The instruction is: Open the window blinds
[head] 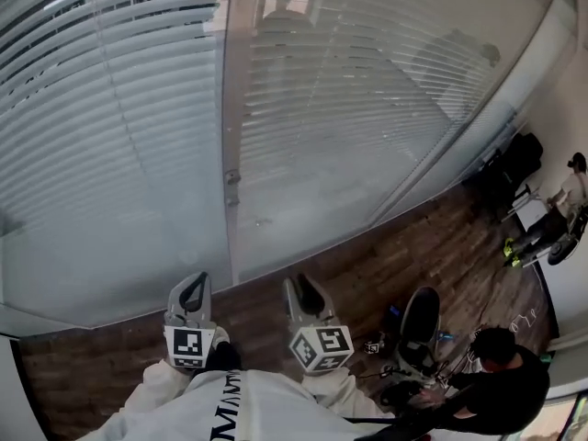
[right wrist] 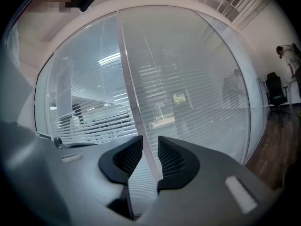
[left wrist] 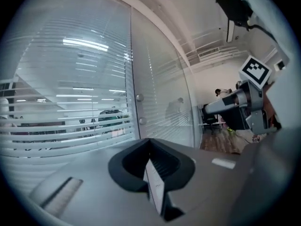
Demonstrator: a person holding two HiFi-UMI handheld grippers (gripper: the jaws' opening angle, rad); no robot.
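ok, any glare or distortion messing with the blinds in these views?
Head view: fisheye bows the blinds, faint reflections on the glass. Left gripper view: ceiling-light glare streaks them, dark corners. Right gripper view: strong barrel bend, edges vignetted, slats legible.

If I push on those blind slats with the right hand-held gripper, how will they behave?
The blind slats look thin and long, so they are probably light and bendy and would kink easily. Reflections across them suggest a glass pane in front, so a push may meet hard, slippery glass instead.
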